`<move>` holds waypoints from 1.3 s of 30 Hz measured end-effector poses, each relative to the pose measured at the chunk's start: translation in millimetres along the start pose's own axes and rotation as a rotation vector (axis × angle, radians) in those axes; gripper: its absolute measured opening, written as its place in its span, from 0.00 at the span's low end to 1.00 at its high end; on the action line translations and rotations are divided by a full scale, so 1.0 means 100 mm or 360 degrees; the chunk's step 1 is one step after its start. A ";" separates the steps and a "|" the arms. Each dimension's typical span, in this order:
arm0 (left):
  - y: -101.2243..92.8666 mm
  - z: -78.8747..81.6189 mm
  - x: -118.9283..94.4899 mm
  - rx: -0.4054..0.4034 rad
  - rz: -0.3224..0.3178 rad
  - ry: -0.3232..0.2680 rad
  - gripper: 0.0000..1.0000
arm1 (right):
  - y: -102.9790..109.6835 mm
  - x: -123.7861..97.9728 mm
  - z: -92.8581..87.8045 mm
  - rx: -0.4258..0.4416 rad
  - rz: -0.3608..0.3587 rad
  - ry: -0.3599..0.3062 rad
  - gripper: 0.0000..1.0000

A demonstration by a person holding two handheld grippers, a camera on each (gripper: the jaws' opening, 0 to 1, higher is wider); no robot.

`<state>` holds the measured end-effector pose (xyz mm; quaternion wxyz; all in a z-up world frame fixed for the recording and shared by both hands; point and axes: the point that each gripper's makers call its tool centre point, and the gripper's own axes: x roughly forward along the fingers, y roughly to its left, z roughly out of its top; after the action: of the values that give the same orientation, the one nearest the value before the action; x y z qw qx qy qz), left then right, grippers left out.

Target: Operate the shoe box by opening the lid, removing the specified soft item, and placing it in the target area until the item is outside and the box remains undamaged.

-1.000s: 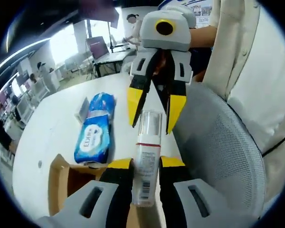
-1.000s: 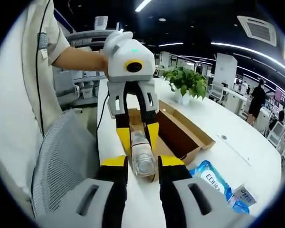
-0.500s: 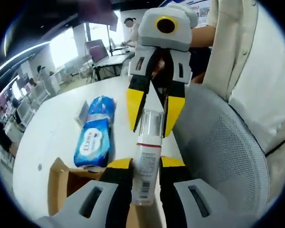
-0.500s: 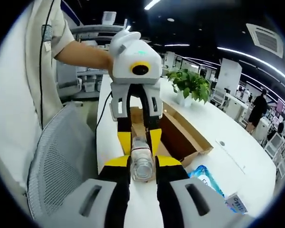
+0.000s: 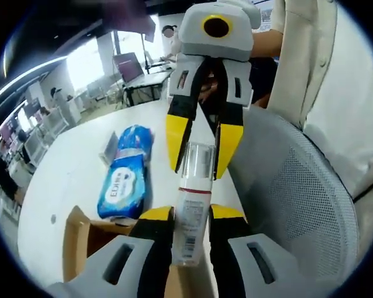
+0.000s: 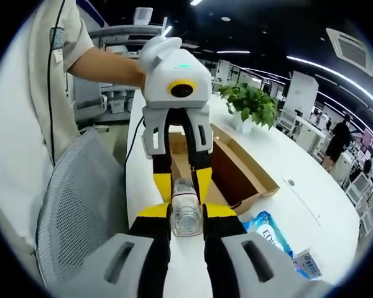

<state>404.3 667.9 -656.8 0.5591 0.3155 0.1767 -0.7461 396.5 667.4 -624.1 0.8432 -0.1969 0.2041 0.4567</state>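
Observation:
A clear bottle (image 5: pixel 190 233) with a white printed label hangs in the air between both grippers. My left gripper (image 5: pixel 190 214) is shut on its labelled body. My right gripper (image 5: pixel 199 162) comes in from the top of the left gripper view, jaws pressed on the clear cap end. In the right gripper view my right gripper (image 6: pixel 186 211) grips the bottle (image 6: pixel 186 222) end-on, with the left gripper (image 6: pixel 183 185) facing it just beyond. The open brown shoe box (image 6: pixel 239 171) lies on the white table behind them, also seen as the box (image 5: pixel 78 239). A blue tissue pack (image 5: pixel 124 177) lies outside it.
A grey mesh chair back (image 5: pixel 298 198) stands close beside the table edge, with the person's pale shirt (image 5: pixel 336 93) behind it. A small box (image 6: pixel 304 264) lies by the tissue pack (image 6: pixel 267 230). A potted plant (image 6: pixel 252 105) stands at the table's far end.
The right gripper's jaws have narrowed from a wider stance onto the bottle's cap end. The left gripper has kept its hold; both views shifted only slightly.

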 end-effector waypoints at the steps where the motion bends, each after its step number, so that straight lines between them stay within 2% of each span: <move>1: 0.01 0.00 0.00 -0.0005 0.0004 0.0002 0.20 | 0.00 0.00 0.00 0.0003 0.0002 0.0002 0.16; 8: 0.07 0.00 0.00 -0.0037 0.0051 -0.0022 0.20 | -0.07 0.01 0.00 0.0021 0.0024 0.0023 0.16; 12: 0.13 0.00 0.00 -0.0066 0.0099 -0.0045 0.24 | -0.10 0.02 -0.01 0.0008 0.0040 0.0041 0.16; 22: 0.32 -0.08 -0.15 -0.0234 0.0251 -0.0101 0.27 | -0.27 -0.04 -0.02 -0.0047 0.0054 0.0088 0.16; 30: 0.36 -0.20 -0.31 -0.0364 0.0349 -0.0129 0.34 | -0.61 -0.21 -0.02 -0.0100 0.0002 0.0130 0.16; 39: 0.40 -0.38 -0.52 -0.0520 0.0505 -0.0152 0.49 | -1.04 -0.39 -0.05 -0.0193 -0.0048 0.0218 0.16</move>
<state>461.2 716.1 -646.8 0.7207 0.2092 0.2167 -0.6244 464.4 585.8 -592.7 0.8205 -0.2815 0.2302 0.4410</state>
